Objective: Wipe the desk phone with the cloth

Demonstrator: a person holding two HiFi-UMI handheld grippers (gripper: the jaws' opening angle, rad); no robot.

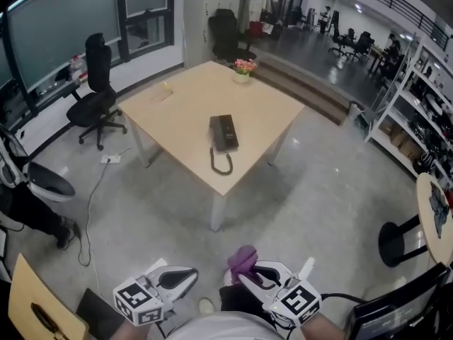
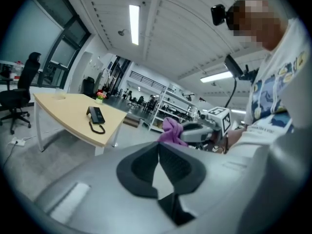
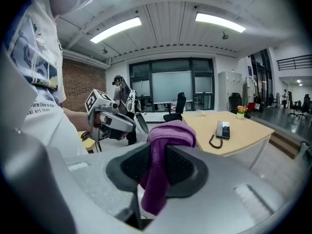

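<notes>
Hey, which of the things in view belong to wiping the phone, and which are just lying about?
For the job:
desk phone on the table
purple cloth, clamped in the right tongs

Just lying about:
flower pot at the table's far corner
black office chair
shelves at the right
left tongs, shut and empty
</notes>
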